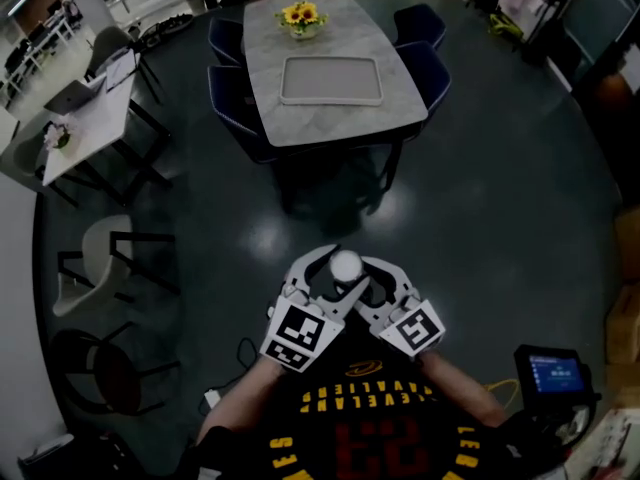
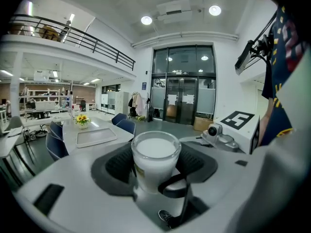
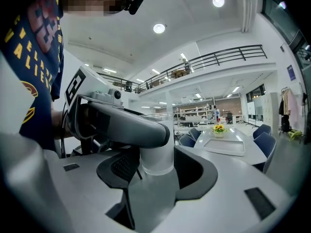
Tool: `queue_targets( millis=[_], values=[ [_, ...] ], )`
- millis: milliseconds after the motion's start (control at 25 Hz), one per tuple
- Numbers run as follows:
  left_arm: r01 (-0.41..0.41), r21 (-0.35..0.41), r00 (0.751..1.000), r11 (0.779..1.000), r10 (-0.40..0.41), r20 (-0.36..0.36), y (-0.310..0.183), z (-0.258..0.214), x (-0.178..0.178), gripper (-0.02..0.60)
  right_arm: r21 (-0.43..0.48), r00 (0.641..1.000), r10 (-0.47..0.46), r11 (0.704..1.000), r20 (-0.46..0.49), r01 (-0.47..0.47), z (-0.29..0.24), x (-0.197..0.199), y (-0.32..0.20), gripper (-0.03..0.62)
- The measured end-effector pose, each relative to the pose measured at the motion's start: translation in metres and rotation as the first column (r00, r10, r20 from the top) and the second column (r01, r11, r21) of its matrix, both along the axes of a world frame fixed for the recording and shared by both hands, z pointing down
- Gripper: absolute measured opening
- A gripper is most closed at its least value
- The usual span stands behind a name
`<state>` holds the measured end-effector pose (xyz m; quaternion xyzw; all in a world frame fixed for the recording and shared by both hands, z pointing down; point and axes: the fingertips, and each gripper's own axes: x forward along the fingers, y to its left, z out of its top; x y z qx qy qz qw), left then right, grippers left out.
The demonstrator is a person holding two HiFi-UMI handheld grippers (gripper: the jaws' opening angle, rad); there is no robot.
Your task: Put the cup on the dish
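Together, the left hand-held gripper and the right hand-held gripper clamp one white cup between their pads, above the floor, well apart from the dish on the bench.

Yellow flowers, perhaps sunflowers, stand on a grey table.

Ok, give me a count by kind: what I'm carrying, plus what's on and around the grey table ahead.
cup: 1
tray: 1
flower pot: 1
blue chairs: 4
Total: 7
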<state>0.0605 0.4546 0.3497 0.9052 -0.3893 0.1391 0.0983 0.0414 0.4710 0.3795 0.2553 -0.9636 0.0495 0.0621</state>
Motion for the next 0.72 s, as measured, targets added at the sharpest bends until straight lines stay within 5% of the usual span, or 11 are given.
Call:
queue_targets(
  millis=[720],
  values=[
    [0.132, 0.018, 0.991, 0.991, -0.132, 0.029, -0.160, -0.001, 0.065, 0.267, -0.056, 0.991, -0.113, 0.991, 0.073, 0.117, 0.000, 0.065, -0.156, 0.215]
  ],
)
